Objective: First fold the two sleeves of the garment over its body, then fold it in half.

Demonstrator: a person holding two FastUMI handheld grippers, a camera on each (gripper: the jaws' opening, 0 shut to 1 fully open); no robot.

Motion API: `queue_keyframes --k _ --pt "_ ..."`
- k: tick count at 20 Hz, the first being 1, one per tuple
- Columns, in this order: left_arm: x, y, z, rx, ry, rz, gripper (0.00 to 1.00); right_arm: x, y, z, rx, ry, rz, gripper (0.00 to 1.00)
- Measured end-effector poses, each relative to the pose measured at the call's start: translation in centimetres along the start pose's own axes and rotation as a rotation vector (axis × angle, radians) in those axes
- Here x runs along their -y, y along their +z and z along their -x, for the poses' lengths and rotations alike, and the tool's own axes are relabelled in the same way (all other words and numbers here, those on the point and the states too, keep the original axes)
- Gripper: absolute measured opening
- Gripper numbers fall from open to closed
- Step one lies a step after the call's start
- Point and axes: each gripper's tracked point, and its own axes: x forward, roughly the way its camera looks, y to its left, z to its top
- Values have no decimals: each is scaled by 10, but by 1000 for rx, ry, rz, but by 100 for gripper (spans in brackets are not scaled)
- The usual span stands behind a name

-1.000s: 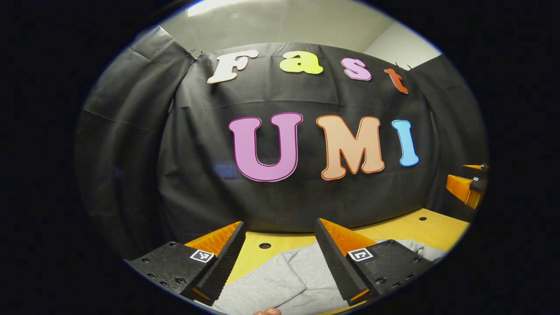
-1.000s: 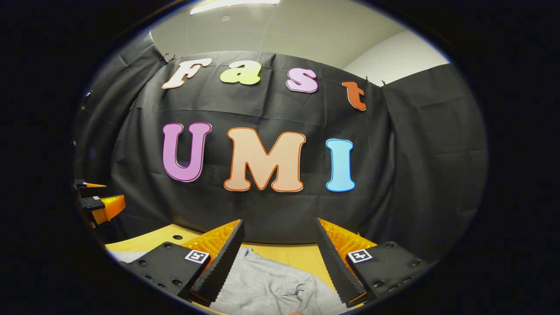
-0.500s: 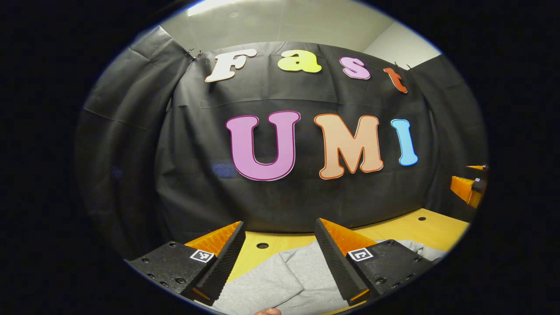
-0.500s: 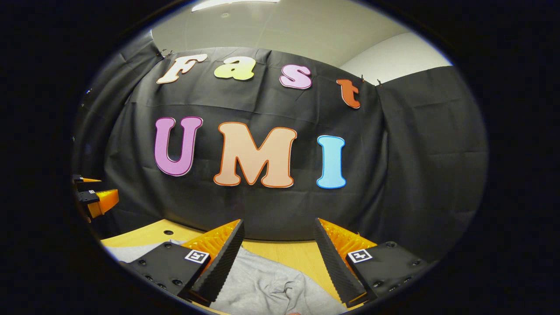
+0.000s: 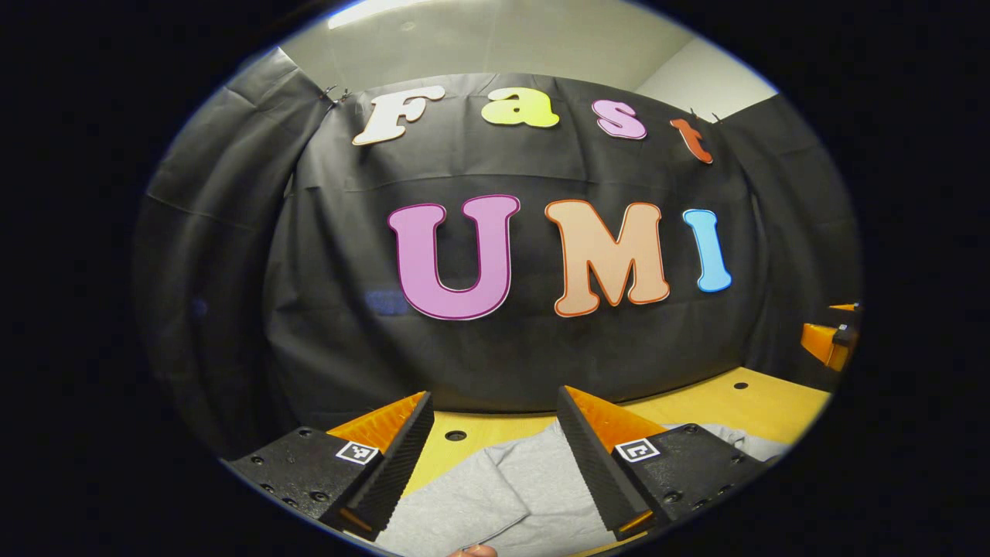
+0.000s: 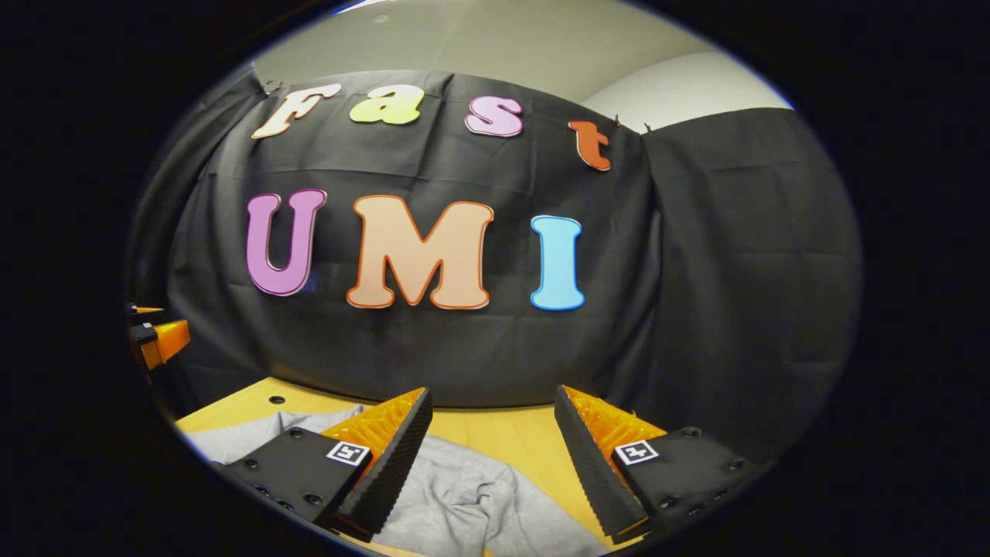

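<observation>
garment: grey sweatshirt-type fabric (image 5: 495,503) lying on the bench, low in both views. In the left gripper view it is mostly flat, with one diagonal fold edge running between the fingers. In the right gripper view (image 6: 472,503) it is rumpled, with a bunched ridge between the fingers, and it spreads out to the left behind the left finger.
garment position: on the near part of the bench, below both grippers; far part of the bench is bare wood.
left gripper pose: left gripper (image 5: 495,406) held above the garment, aimed roughly level at the booth wall, tips over the garment's far edge.
left gripper state: fingers wide apart, nothing between them, no contact with the fabric visible.
right gripper pose: right gripper (image 6: 493,402) held likewise, above the rumpled part, aimed at the wall.
right gripper state: fingers wide apart, holding nothing; cannot tell whether the lower finger bodies touch the cloth.
cross views: right gripper at the far right edge of the left gripper view (image 5: 831,340); left gripper at the far left edge of the right gripper view (image 6: 155,336). Well apart from each other.
bench: light wood (image 5: 742,402) with small round holes (image 5: 455,435).
backdrop: black cloth wall (image 6: 735,271), pale ceiling above it.
</observation>
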Motion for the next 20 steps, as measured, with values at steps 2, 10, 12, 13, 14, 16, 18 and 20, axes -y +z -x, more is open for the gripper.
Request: queue_keyframes --k 2,10,12,13,14,16,18,20 --pt "4 -1 -1 1 -10 0 93 19 -10 1 -22 -36 8 99" --pt "17 -5 -7 -10 -42 -4 96 86 -56 17 -148 -138 42 99" --pt "19 -5 -9 -12 -49 -5 95 100 -71 22 -190 -160 40 99" --pt "20 -4 -10 -14 -51 -6 95 106 -79 24 -212 -169 36 100" --pt "21 -7 -9 -16 -54 -8 95 113 -88 28 -236 -177 33 100" --pt "24 -7 -11 -18 -60 -8 95 126 -106 38 -286 -192 29 100" --pt "27 -8 -11 -23 -65 -9 95 139 -125 47 -333 -210 24 99" --pt "30 -8 -11 -24 -71 -13 95 148 -148 58 -391 -220 14 99"
